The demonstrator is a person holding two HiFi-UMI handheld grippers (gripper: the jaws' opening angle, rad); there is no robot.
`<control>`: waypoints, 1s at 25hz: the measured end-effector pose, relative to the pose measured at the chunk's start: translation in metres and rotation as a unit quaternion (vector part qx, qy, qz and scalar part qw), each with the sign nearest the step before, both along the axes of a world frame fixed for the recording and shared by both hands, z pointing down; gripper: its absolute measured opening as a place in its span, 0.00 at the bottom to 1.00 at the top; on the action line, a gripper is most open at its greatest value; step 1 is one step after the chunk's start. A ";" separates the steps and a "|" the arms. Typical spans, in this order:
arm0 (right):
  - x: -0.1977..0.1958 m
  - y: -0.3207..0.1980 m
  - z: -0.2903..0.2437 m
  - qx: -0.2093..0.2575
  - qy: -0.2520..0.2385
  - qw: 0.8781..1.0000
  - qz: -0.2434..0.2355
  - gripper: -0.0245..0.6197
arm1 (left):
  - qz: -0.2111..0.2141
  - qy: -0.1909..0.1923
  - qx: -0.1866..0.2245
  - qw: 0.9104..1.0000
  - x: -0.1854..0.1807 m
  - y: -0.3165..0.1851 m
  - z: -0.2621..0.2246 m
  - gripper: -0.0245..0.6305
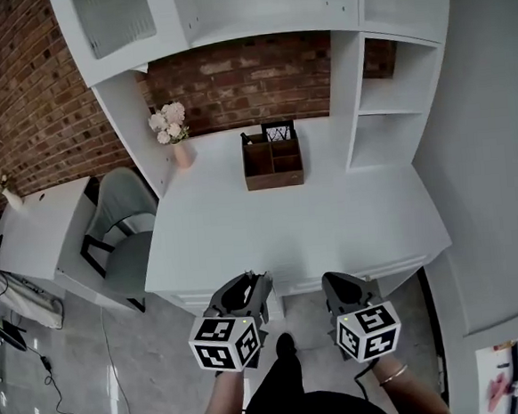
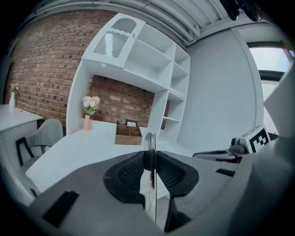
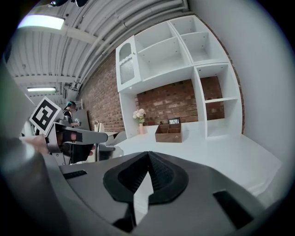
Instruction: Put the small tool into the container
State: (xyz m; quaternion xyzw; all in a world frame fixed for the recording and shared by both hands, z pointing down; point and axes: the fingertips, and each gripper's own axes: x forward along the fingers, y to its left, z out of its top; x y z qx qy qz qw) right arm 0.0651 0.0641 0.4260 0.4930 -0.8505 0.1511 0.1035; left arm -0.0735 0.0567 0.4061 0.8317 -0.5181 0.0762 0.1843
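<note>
The left tongs (image 2: 148, 157) are pinching the small tool (image 2: 150, 138) upright, ready for carrying to the wooden container (image 1: 272, 160) waiting far across the bench (image 1: 243, 234), while the right tongs (image 3: 147, 159) are idling closed and empty.

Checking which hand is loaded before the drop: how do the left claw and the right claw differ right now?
The left claw is shut on a thin shiny metal tool standing upright between its pads; the right claw holds nothing. The tool holds the left claw's pads slightly apart; the right claw's tips meet. Both face the wooden container on the desk.
</note>
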 end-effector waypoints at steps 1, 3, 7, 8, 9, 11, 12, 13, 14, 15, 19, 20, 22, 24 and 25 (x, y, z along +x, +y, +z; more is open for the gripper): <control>-0.004 -0.014 0.000 -0.002 0.000 1.000 0.001 0.05 | 0.003 0.001 -0.001 1.000 -0.003 -0.015 0.000 0.17; -0.012 -0.042 -0.001 -0.004 0.000 1.000 0.004 0.05 | 0.009 0.002 -0.003 1.000 -0.008 -0.044 -0.001 0.17; -0.026 -0.096 -0.001 -0.008 -0.001 1.000 0.012 0.05 | 0.019 0.006 -0.005 1.000 -0.019 -0.101 -0.003 0.17; -0.029 -0.109 -0.001 -0.009 -0.001 1.000 0.015 0.05 | 0.022 0.007 -0.005 1.000 -0.022 -0.114 -0.003 0.17; -0.031 -0.121 -0.001 -0.010 -0.002 1.000 0.018 0.05 | 0.024 0.008 -0.005 1.000 -0.024 -0.127 -0.003 0.17; -0.037 -0.144 -0.001 -0.010 -0.002 1.000 0.025 0.05 | 0.026 0.011 -0.004 1.000 -0.029 -0.151 -0.003 0.17; -0.041 -0.153 -0.001 -0.010 -0.002 1.000 0.029 0.05 | 0.027 0.014 -0.006 1.000 -0.032 -0.161 -0.003 0.17; -0.044 -0.161 0.000 -0.012 -0.003 0.999 0.032 0.05 | 0.027 0.017 -0.008 0.999 -0.034 -0.170 -0.002 0.17; -0.046 -0.168 0.000 -0.015 -0.004 0.999 0.035 0.05 | 0.028 0.020 -0.010 0.999 -0.035 -0.178 -0.002 0.17; -0.048 -0.174 0.001 -0.017 -0.005 0.999 0.038 0.05 | 0.029 0.022 -0.011 0.999 -0.035 -0.185 -0.003 0.17; -0.050 -0.194 0.003 -0.024 -0.002 0.999 0.042 0.05 | 0.039 0.020 -0.007 0.999 -0.032 -0.211 -0.007 0.17; -0.050 -0.199 0.004 -0.026 -0.001 0.999 0.042 0.05 | 0.042 0.019 -0.005 0.999 -0.030 -0.218 -0.008 0.17; -0.049 -0.209 0.004 -0.026 -0.002 0.999 0.041 0.05 | 0.048 0.018 -0.002 0.999 -0.027 -0.231 -0.010 0.17; -0.048 -0.219 0.005 -0.026 -0.003 0.999 0.040 0.05 | 0.050 0.017 -0.001 0.999 -0.024 -0.243 -0.009 0.17; -0.047 -0.224 0.005 -0.025 -0.003 0.999 0.038 0.05 | 0.050 0.016 0.000 0.999 -0.022 -0.249 -0.008 0.17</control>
